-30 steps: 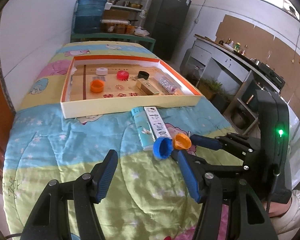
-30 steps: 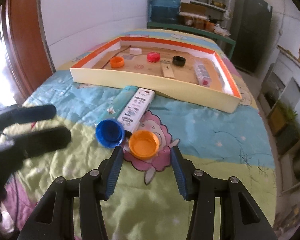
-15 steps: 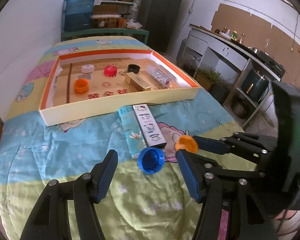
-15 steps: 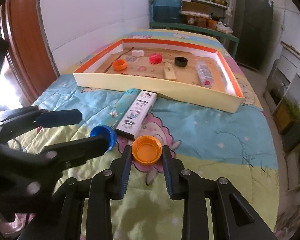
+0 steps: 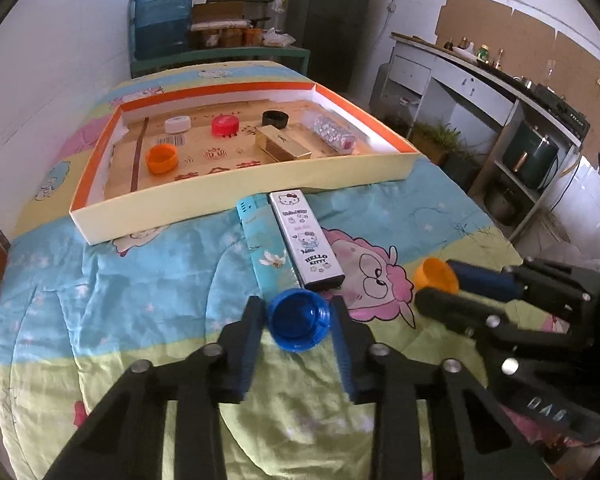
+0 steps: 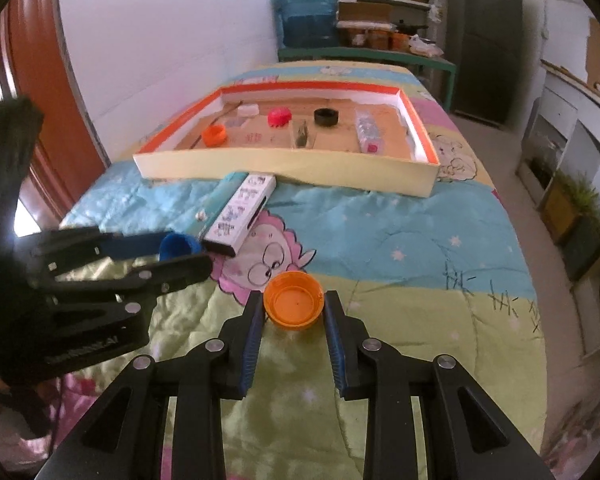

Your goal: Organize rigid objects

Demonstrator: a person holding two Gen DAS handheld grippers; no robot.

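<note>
My left gripper (image 5: pixel 298 320) is shut on a blue bottle cap (image 5: pixel 299 325) just above the quilt. My right gripper (image 6: pixel 293 308) is shut on an orange bottle cap (image 6: pixel 293 304); it also shows in the left wrist view (image 5: pixel 436 276). A white Hello Kitty box (image 5: pixel 305 240) and a teal box (image 5: pixel 260 248) lie side by side on the quilt, just beyond the caps. Behind them the shallow orange-rimmed cardboard tray (image 5: pixel 236 200) holds an orange cap (image 5: pixel 162 159), a white cap (image 5: pixel 177 124), a red cap (image 5: pixel 225 125), a black cap (image 5: pixel 275 118), a gold box (image 5: pixel 282 144) and a clear bottle (image 5: pixel 334 134).
The patterned quilt (image 5: pixel 140 300) covers a bed against a white wall on the left. A green shelf with a blue water jug (image 5: pixel 162 20) stands past the bed's far end. A counter and cabinets (image 5: pixel 480 92) run along the right. A brown door (image 6: pixel 32 80) is at the left.
Both grippers have closed: the left on the blue cap, the right on the orange cap. The left gripper came forward to the blue cap, and both caps are lifted slightly.
</note>
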